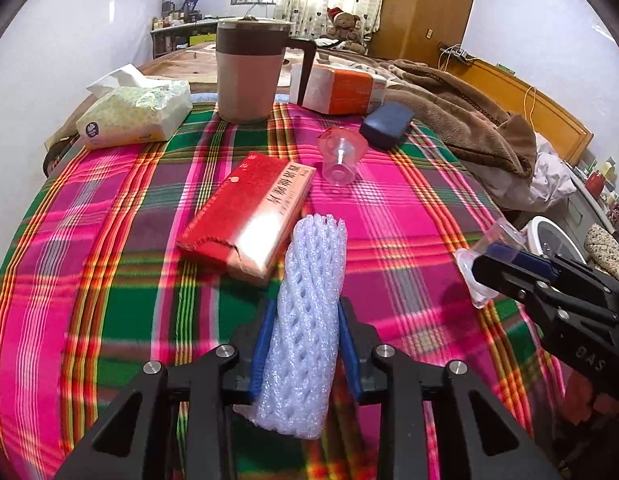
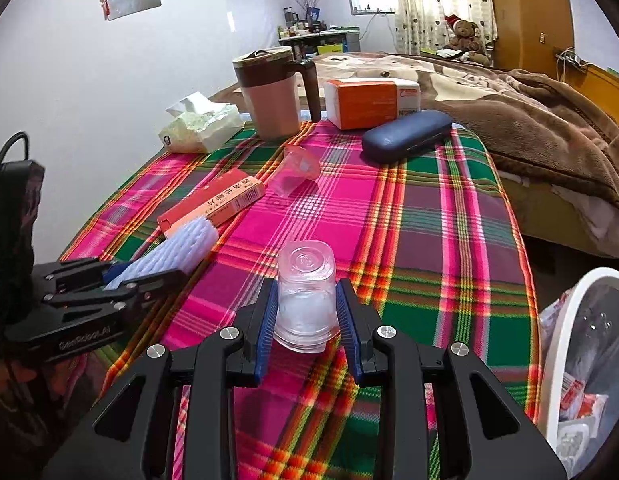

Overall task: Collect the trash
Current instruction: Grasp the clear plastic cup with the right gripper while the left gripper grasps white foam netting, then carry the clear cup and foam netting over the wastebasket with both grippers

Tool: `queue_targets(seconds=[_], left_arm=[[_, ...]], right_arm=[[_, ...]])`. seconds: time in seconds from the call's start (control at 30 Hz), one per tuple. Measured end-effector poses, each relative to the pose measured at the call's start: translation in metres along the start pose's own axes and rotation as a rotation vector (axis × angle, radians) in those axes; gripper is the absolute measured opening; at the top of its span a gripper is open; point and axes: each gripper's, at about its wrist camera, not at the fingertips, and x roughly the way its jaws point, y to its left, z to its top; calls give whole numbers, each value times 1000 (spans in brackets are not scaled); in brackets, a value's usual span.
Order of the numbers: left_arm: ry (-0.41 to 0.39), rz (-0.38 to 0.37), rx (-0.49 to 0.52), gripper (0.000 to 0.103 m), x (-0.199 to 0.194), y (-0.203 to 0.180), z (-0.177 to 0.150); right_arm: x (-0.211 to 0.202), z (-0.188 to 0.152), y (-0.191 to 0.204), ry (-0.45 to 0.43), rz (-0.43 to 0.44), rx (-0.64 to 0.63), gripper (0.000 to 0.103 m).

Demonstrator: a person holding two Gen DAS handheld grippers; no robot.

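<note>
My left gripper (image 1: 305,312) is shut on a white foam fruit net (image 1: 305,320), which sticks out forward between the blue pads above the plaid cloth. The same net (image 2: 177,248) and left gripper (image 2: 149,272) show at the left of the right wrist view. My right gripper (image 2: 307,292) is shut on a clear plastic cup (image 2: 305,292), held bottom forward; that cup (image 1: 485,256) and right gripper (image 1: 505,264) appear at the right edge of the left wrist view. A red carton (image 1: 245,216) and a second clear cup (image 1: 339,156) lie on the cloth.
A lidded mug (image 1: 249,68), tissue pack (image 1: 137,112), orange-and-white box (image 1: 341,88) and dark blue glasses case (image 1: 385,124) stand at the table's far side. A white-rimmed bin (image 2: 581,352) holding wrappers sits low at the right. A brown blanket (image 2: 529,128) covers the bed behind.
</note>
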Motion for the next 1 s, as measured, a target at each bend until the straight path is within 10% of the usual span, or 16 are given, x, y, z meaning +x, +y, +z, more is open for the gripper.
queue_targets(seconds=[1.0], left_arm=[[-185, -34, 70, 32, -85, -101, -11]], right_arm=[[-102, -25, -59, -189, -131, 103, 31]])
